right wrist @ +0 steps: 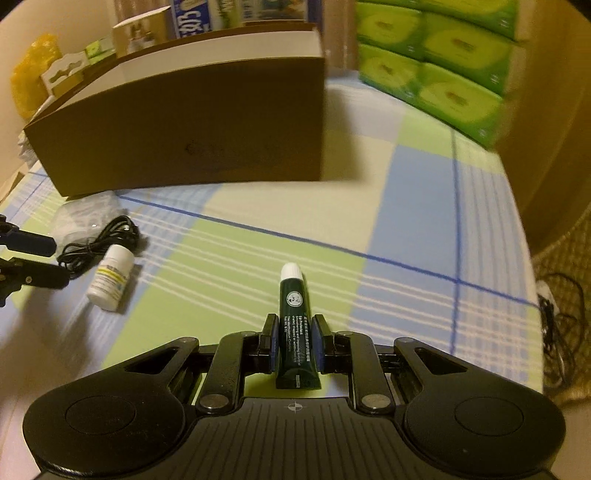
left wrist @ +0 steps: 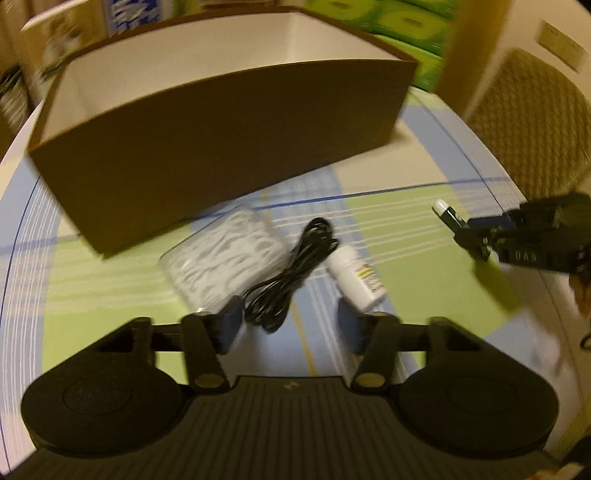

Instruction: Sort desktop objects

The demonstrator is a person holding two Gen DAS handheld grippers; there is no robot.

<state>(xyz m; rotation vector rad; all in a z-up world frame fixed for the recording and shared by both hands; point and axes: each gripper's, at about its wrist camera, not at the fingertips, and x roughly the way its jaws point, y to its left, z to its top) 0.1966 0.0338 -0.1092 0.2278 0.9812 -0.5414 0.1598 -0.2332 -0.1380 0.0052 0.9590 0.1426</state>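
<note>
- Checked cloth [left wrist: 369, 229] in green, blue and cream covers the table; from my left wrist view a brown box [left wrist: 221, 147] with a white inside stands open-topped at the far side, and green tissue packs [left wrist: 406, 22] are stacked behind it.
- Ahead of my left gripper [left wrist: 291, 317] lie a clear packet of white pieces [left wrist: 221, 254], a coiled black cable [left wrist: 291, 273] and a small white bottle [left wrist: 358, 280], all near one another in front of the box.
- Its fingers [left wrist: 231, 319] stand partly apart with the near end of the cable between them; the picture is blurred, so I cannot tell if the pads press on it.
- At the right edge I see my right gripper [left wrist: 465, 227] carrying a dark green tube [left wrist: 447, 212], white cap outward, clear of the cloth.
- From my right wrist view the cloth [right wrist: 406, 221] runs to the box [right wrist: 184, 125] at upper left and the tissue packs [right wrist: 443, 74] at upper right.
- My right gripper [right wrist: 295, 343] is clamped tight on the green tube [right wrist: 295, 317], which points forward, cap away from me.
- At far left the cable [right wrist: 99, 240] and bottle [right wrist: 110, 280] lie touching or nearly so, with the left gripper's fingers [right wrist: 33, 242] just beside them.
</note>
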